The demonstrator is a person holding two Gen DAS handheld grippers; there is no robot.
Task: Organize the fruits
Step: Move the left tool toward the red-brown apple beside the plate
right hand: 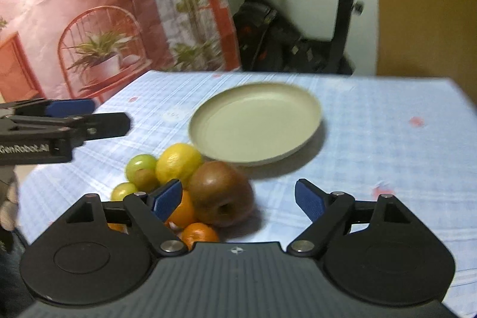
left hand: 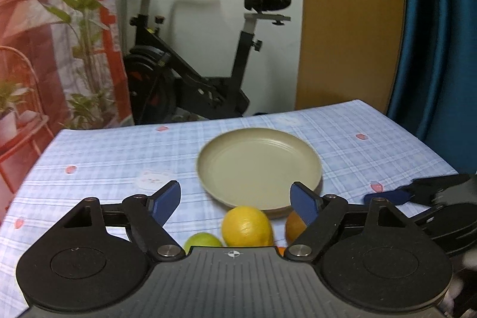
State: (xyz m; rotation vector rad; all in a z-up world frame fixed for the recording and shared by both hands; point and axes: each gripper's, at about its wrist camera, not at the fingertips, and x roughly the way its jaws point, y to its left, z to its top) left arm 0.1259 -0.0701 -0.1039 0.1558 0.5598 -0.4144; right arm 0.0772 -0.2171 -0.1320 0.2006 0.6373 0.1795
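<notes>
Fruits are lying heaped just under your right tool (right hand: 238, 200), its jaws standing wide around nothing: brown apple (right hand: 221, 194), lemon (right hand: 178, 164), probably tangerines beside. Your left tool (left hand: 235, 200) is hovering equally wide. You're facing the empty plate (right hand: 256, 125) just beyond the pile, with bare table (right hand: 387, 139) stretching rightward.
</notes>
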